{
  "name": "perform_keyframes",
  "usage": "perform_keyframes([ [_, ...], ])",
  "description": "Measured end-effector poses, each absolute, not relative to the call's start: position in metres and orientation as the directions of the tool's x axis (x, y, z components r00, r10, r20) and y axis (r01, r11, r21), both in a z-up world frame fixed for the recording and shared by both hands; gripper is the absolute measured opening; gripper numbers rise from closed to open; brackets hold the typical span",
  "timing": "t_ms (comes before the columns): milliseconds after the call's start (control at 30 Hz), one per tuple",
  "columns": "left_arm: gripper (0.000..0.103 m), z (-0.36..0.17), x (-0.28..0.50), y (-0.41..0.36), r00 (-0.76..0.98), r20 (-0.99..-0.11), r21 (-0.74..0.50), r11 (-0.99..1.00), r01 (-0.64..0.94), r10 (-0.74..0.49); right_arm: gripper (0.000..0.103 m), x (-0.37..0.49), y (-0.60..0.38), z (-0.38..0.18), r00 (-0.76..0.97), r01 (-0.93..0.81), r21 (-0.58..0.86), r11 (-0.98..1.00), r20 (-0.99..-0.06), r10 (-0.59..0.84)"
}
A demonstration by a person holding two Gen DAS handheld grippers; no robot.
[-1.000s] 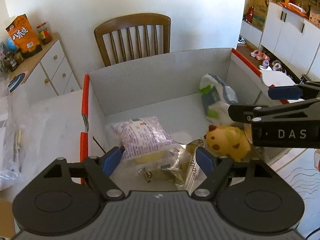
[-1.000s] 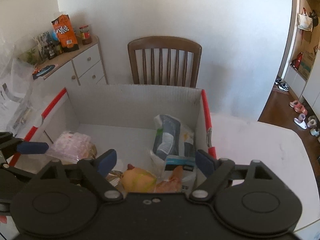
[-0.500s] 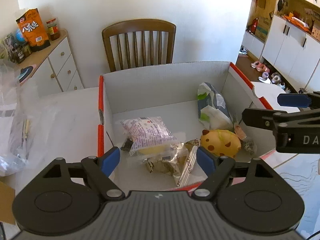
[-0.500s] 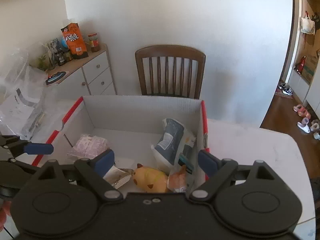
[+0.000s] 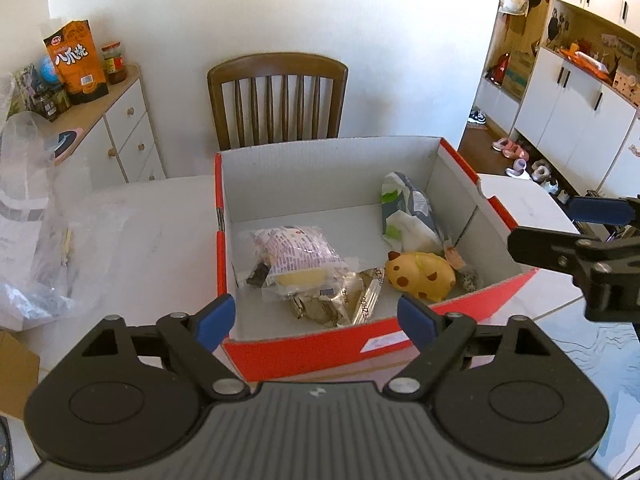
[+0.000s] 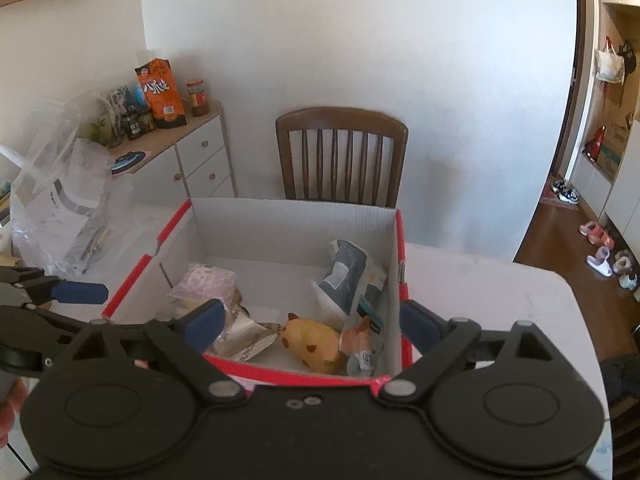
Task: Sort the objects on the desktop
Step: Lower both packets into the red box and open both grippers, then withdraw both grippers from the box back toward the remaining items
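White tabletop now shows around the box [image 5: 320, 348], above which the left gripper [image 5: 316, 320] and right gripper [image 6: 310, 320] have lifted, jaws opening and empty, goods apparently deposited.

Hidden and unclear parts

The snack packets [image 5: 320, 300] overlap in the red box [image 5: 320, 350]; the small print on them is unreadable.

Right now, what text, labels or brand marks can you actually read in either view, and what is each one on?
"八爪烧": on the orange snack bag standing on the white sideboard.
Purple-printed wrapper in the red box: print too small to read.
White sticker on that box's front: blurred.
Grey pouch: label unreadable.
Jar beside the snack bag: label unreadable.
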State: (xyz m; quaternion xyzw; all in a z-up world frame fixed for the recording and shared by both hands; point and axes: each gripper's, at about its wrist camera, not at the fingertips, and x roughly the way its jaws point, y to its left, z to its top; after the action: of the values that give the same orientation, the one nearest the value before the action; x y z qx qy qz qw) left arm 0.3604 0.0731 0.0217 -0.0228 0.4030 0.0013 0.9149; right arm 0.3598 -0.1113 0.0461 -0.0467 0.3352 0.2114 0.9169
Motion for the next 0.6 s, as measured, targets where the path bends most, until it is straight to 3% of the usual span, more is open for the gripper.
perform_keyframes([
  [133,0.09,0.027,0.348,0.071,0.682,-0.731,-0.036,0.999,-0.002,-0.025,0.096,0.344,-0.117,0.051,0.692,-0.413,0.057,0.909,-0.629,0.354],
  [233,0.101,0.031,0.336,0.071,0.69,-0.723,-0.039,0.999,0.003,-0.031,0.097,0.331,-0.121,0.056,0.693,-0.413,0.063,0.909,-0.625,0.359],
  [600,0.102,0.049,0.288,0.073,0.718,-0.689,-0.091,0.994,0.052,-0.101,0.098,0.272,-0.141,0.076,0.719,-0.391,0.087,0.916,-0.592,0.364],
])
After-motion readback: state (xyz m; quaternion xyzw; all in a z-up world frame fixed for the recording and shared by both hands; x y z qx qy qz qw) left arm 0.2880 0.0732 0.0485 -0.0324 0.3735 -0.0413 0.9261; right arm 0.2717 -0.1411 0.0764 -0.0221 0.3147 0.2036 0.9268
